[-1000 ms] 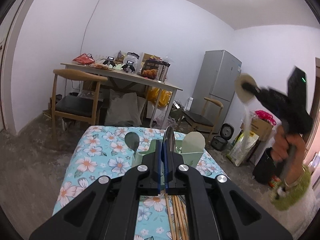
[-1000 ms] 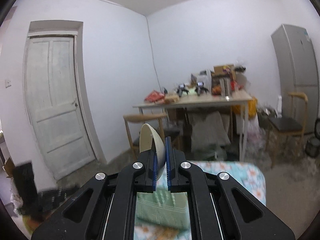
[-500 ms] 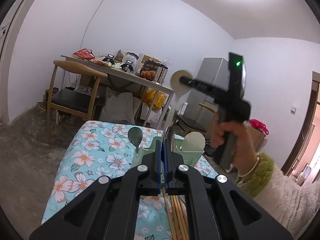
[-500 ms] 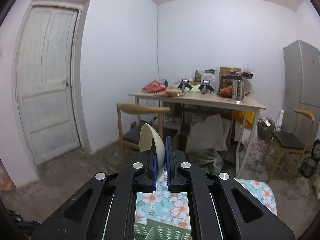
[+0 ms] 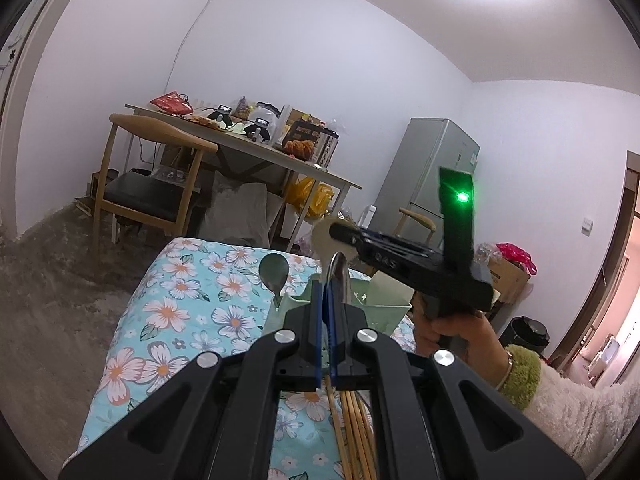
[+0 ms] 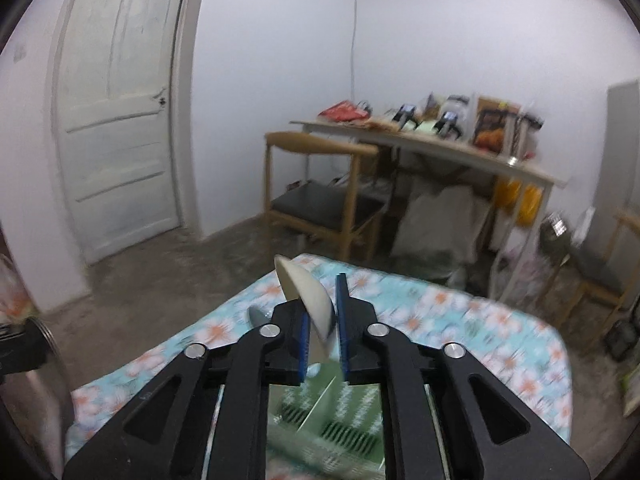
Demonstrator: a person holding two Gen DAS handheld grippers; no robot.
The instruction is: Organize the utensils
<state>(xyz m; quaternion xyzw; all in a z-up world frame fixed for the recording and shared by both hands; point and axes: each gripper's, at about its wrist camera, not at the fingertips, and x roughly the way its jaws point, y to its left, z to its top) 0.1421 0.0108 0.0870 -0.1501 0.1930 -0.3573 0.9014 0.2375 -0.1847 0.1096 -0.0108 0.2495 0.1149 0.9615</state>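
Above the green utensil holder point(image 6: 340, 420), the right claw point(image 6: 322, 320) is opening around a cream spoon point(image 6: 308, 296); released crooked, it could miss. Left claw point(image 5: 328, 308) stays clamped on a metal utensil point(image 5: 338, 276).

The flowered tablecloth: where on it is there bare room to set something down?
The flowered tablecloth is bare on the stretch left of the green utensil holder. It is crowded around the holder and by the wooden chopsticks at the near edge.

My two black grippers point(image 5: 326, 300) carry blue pads and silver screws; at four o'clock, a fuzzy cream sleeve point(image 5: 580, 412) with green cuff.
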